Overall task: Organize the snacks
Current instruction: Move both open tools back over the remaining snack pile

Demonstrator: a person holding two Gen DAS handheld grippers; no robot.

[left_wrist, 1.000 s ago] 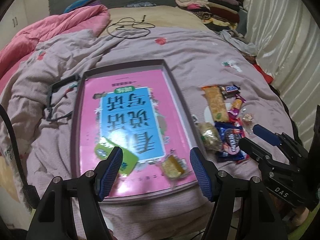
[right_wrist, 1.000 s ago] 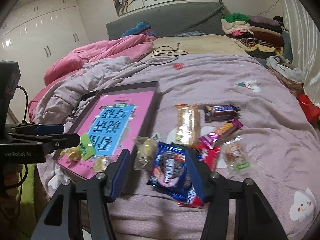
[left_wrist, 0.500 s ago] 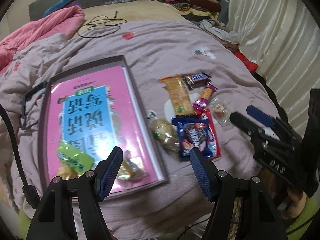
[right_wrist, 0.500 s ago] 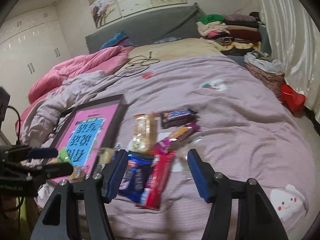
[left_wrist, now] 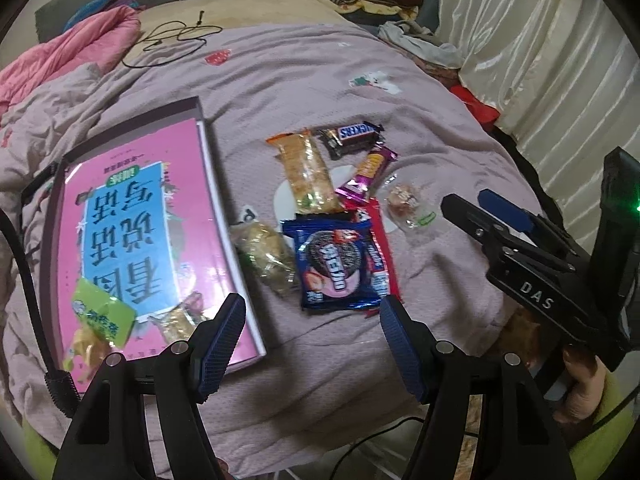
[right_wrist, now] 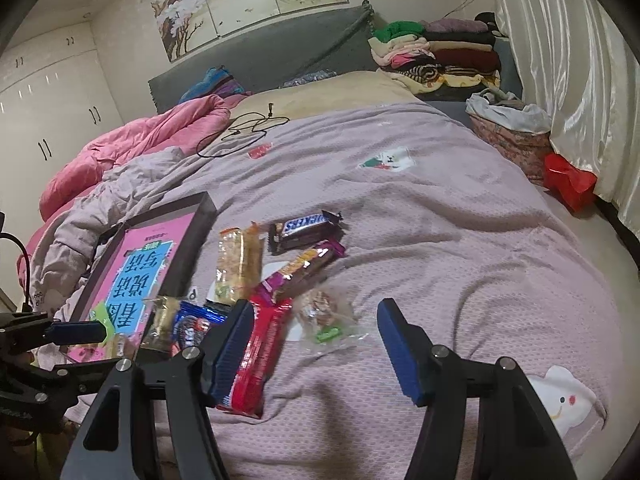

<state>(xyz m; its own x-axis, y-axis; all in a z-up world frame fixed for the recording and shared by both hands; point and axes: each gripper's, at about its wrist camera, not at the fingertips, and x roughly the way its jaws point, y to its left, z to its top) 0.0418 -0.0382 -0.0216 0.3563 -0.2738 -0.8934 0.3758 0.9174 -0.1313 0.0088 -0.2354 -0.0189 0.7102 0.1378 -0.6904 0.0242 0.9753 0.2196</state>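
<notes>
A mauve quilted bedspread [left_wrist: 280,80] lies under everything. Left of the left gripper [left_wrist: 308,328] fingers sits the dark shallow tray [left_wrist: 208,168]; a blue cookie packet [left_wrist: 332,264] lies just ahead of their spread, empty tips. Right gripper [right_wrist: 316,344] fingers, spread and empty, frame a clear-wrapped sweet [right_wrist: 324,316].

Open mauve blanket [right_wrist: 460,248] runs wide from one to four o'clock of the snack pile [left_wrist: 336,216], nothing on it. At nine o'clock the dark tray [left_wrist: 208,168] hems the pile in, its wall just beside the nearest wrapper. Twelve o'clock: bare blanket up to a black cable [right_wrist: 240,132]. Folded clothes [right_wrist: 436,56] block the far corner.
</notes>
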